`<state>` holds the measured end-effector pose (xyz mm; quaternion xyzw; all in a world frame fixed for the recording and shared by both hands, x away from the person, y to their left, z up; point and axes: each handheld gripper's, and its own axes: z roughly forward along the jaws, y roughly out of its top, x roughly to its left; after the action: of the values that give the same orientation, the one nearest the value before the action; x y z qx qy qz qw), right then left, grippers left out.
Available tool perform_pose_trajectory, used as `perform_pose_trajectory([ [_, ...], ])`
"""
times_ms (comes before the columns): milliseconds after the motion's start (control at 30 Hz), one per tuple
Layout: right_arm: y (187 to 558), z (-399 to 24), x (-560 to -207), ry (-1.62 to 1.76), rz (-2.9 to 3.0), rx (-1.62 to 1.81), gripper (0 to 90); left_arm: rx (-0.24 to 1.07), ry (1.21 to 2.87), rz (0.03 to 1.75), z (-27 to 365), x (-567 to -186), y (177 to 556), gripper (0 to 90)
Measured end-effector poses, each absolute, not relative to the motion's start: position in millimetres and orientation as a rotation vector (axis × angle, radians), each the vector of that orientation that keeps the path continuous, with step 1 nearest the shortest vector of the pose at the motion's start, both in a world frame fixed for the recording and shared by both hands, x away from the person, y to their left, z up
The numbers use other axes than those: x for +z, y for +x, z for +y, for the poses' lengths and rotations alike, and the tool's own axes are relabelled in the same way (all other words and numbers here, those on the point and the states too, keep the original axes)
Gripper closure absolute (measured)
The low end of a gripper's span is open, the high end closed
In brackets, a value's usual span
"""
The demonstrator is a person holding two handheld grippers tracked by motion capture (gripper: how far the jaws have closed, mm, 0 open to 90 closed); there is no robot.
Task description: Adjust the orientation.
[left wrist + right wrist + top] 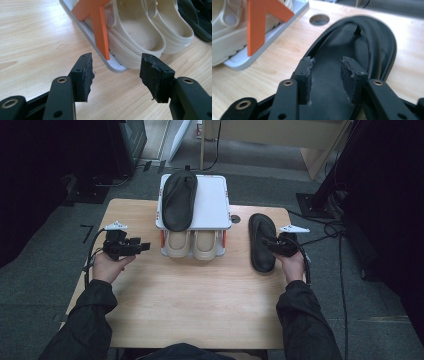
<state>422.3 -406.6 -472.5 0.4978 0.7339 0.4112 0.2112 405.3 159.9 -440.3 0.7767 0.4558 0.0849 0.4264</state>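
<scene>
Right of centre on the tabletop [200, 300], the black slipper [262, 242] lies flat with the right tool [274, 245] open over it, ungripped; next, probably closing on its edge. Left tool [142, 246] hangs open, empty.

The place looked like a robotics lab or recording studio rather than a home. A small light-wood bench [200, 295] with a round cable hole [235, 219] stood alone on grey carpet tiles [35, 285]. Dark curtains or panels [30, 180] closed in both sides. Black cables [330, 227] ran loose across the floor, past the flat black base of a stand [312, 202]. Behind the bench were plain wooden furniture [310, 140] and a dark cabinet [132, 140]. A white two-tier shoe rack [212, 202] with orange braces sat on the bench like a test prop.
</scene>
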Motion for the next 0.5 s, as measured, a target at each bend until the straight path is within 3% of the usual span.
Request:
perform_pose_trajectory([
  [500, 444.8, -427.7, -476.7, 1.484, 1.939, 1.07, 55.9, 0.194, 1.909, 1.164, 179.2, -442.0, 388.6, 43.7],
])
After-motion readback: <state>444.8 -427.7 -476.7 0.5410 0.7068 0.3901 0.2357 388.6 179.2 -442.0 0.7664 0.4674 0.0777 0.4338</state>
